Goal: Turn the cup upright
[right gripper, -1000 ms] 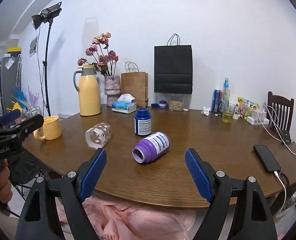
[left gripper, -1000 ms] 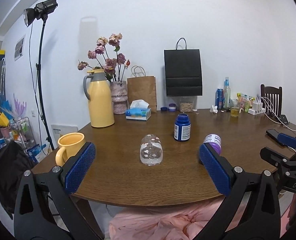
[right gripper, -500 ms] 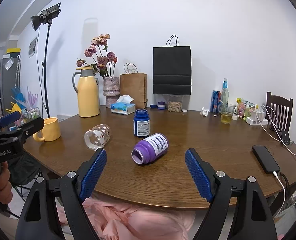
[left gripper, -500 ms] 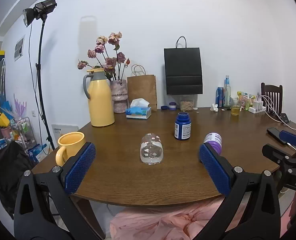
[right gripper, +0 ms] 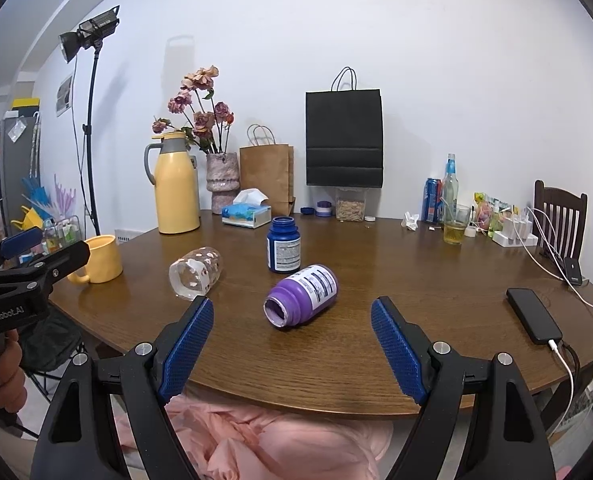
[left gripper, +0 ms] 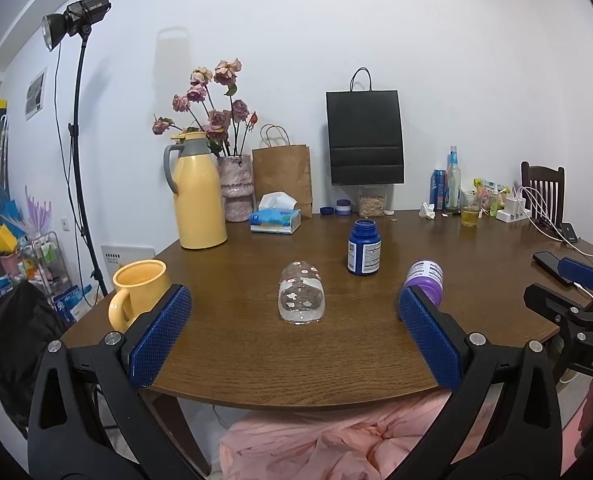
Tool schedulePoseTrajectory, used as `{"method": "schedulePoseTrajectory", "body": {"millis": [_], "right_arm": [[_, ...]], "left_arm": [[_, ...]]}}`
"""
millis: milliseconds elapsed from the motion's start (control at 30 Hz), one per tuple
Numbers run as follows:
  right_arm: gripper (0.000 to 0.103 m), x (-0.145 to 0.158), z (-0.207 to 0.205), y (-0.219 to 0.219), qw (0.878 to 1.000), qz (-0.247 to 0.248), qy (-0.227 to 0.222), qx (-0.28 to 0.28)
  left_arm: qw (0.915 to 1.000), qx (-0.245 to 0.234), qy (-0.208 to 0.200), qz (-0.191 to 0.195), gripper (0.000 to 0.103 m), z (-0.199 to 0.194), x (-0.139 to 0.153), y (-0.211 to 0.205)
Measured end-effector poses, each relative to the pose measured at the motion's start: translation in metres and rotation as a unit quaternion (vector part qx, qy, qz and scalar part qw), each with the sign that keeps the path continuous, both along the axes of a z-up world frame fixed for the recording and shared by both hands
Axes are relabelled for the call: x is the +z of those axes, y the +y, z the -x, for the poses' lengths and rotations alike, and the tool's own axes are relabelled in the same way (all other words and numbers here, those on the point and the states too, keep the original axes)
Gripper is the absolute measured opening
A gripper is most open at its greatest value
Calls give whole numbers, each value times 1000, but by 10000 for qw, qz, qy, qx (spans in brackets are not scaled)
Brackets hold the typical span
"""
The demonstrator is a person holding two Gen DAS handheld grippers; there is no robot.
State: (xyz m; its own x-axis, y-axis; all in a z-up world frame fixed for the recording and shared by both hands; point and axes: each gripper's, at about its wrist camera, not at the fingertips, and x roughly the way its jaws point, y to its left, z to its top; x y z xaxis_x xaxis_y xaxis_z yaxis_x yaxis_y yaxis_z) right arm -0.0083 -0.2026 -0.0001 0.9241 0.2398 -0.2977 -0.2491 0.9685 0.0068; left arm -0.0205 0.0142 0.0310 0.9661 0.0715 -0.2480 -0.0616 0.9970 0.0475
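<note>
A clear glass cup [left gripper: 301, 299] with small pink spots lies on its side on the brown table [left gripper: 256, 360], straight ahead of my left gripper [left gripper: 294, 332], which is open and empty near the front edge. In the right wrist view the same cup [right gripper: 195, 273] lies left of centre, its mouth turned toward me. My right gripper [right gripper: 292, 344] is open and empty, with a toppled purple bottle [right gripper: 302, 295] just beyond its fingers. A yellow mug [left gripper: 138, 295] stands upright at the left, partly behind the left finger pad.
An upright blue bottle [right gripper: 283, 245] stands behind the purple one. A yellow thermos [left gripper: 198, 192], flower vase [left gripper: 238, 188], tissue box [left gripper: 275, 220] and paper bags [left gripper: 362, 136] line the back. A phone [right gripper: 534, 316] on a cable lies at the right. Pink cloth [right gripper: 276, 444] lies below the table edge.
Both grippers have drifted slightly; the views barely shift. The cup and the bottles have not moved, and both grippers stay open.
</note>
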Motion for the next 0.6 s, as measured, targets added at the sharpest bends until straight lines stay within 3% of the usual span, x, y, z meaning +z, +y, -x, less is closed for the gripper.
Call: {"method": "schedulePoseTrajectory", "body": {"millis": [600], "right_arm": [[85, 2, -1, -2, 10000, 2, 6, -1]], "left_arm": [[10000, -30, -36, -22, 103, -2, -1, 0]]}}
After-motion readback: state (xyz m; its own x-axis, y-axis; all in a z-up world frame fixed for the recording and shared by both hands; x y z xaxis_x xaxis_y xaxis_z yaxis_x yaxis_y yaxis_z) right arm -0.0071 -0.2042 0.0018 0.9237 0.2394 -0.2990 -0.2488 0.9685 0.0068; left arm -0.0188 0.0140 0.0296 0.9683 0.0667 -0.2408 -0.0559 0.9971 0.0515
